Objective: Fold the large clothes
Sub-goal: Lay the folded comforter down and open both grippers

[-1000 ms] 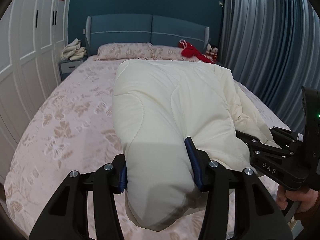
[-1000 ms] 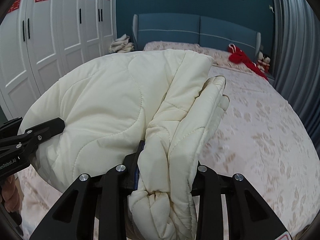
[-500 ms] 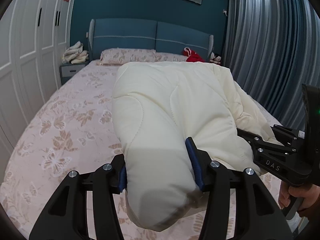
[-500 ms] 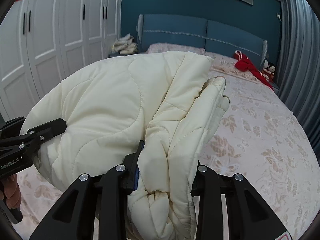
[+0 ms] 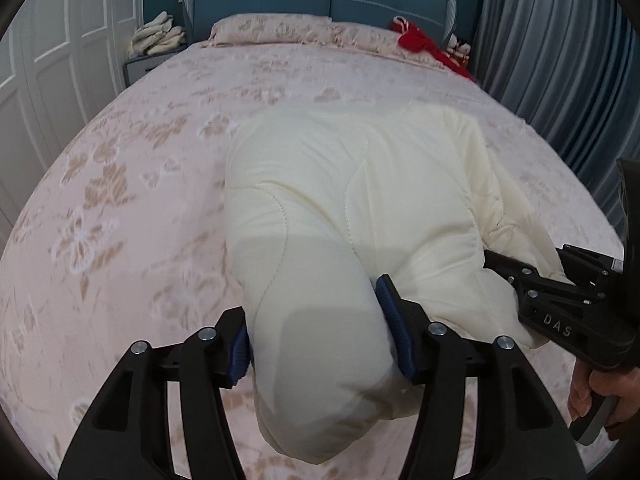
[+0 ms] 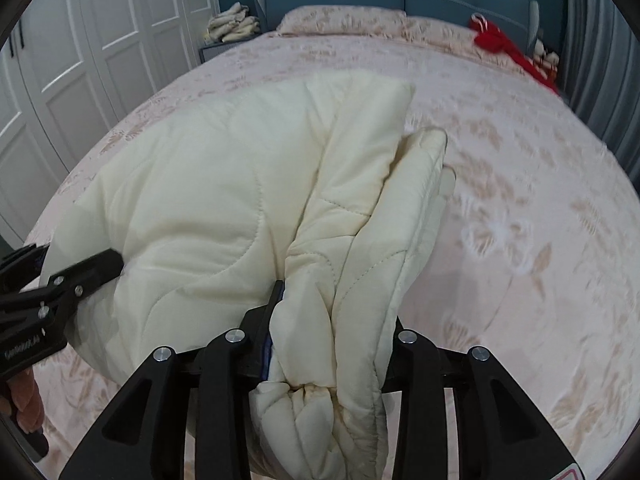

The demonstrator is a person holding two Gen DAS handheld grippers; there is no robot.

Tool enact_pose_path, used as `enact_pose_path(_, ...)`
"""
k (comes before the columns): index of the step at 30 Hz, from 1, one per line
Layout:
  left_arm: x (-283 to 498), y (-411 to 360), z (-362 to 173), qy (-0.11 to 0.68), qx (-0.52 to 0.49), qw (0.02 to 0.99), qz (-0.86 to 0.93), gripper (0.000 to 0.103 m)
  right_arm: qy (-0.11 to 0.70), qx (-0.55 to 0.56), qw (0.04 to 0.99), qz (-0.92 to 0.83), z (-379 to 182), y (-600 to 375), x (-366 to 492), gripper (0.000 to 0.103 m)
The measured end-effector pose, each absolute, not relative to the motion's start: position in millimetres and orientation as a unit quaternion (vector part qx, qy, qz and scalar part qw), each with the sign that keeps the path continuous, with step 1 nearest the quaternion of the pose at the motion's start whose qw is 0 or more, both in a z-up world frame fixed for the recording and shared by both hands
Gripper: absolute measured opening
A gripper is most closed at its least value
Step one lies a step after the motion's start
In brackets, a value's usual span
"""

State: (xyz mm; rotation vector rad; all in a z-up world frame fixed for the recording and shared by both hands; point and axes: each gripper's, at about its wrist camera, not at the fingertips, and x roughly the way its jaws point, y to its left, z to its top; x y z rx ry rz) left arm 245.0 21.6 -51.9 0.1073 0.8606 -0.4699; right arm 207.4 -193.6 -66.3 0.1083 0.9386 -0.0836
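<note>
A cream quilted padded coat [image 5: 360,184] lies bunched lengthwise on the floral pink bedspread [image 5: 120,200]. My left gripper [image 5: 318,332] has its blue pads pressed on the coat's near rounded end, and its jaws are opening. My right gripper [image 6: 334,328] clamps a thick gathered bundle of the same coat [image 6: 224,184], and its jaws are opening too. Each gripper shows in the other's view: the right gripper [image 5: 504,268] at the coat's right side, the left gripper [image 6: 100,264] at its left. The coat's near underside is hidden.
Pillows [image 5: 272,26] and a red garment [image 5: 420,38] lie at the blue headboard. A nightstand with folded cloths [image 5: 156,36] stands left of the bed, beside white wardrobe doors [image 5: 48,80]. Grey curtains [image 5: 560,40] hang on the right.
Both grippers have sunk toward the bed with the coat and now point more steeply down. The coat has dropped from in front of the headboard onto the bedspread.
</note>
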Motion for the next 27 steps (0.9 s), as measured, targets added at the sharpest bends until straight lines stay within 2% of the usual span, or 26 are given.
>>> enact_pose_path(7, 235.4, 20.0, -53.2, 0.438, 0.076, 0.88, -0.168, 0.071, 0.47, 0.166, 0.867, -0.03, -63.8, -216.5, 194.4, 0.051)
enact_pose_path(9, 228.3, 17.5, -47.8, 0.439, 0.101, 0.881, -0.146, 0.074, 0.471, 0.197, 0.859, -0.032, -57.1, -223.5, 180.7, 0.053)
enact_pose_path(14, 208.7, 18.0, -34.7, 0.457, 0.117, 0.874, -0.113, 0.076, 0.464, 0.154, 0.87, -0.068, -24.1, -216.9, 139.5, 0.053)
enact_pose_path(16, 202.6, 22.5, -31.0, 0.471, 0.099, 0.871, -0.102, 0.076, 0.452, 0.112, 0.882, -0.07, -7.4, -204.5, 129.3, 0.031)
enact_pose_path(19, 196.4, 25.8, -29.4, 0.482, 0.089, 0.868, -0.082, 0.076, 0.448, 0.059, 0.89, -0.063, 8.6, -185.3, 127.0, 0.017)
enact_pose_path(22, 196.0, 26.0, -31.7, 0.489, 0.092, 0.865, -0.062, 0.076, 0.458, 0.019, 0.887, -0.059, 4.6, -169.3, 132.2, 0.009)
enact_pose_path(27, 194.0, 23.5, -40.8, 0.504, 0.098, 0.857, -0.043, 0.077, 0.49, -0.006, 0.868, -0.081, -25.2, -167.0, 145.0, 0.009)
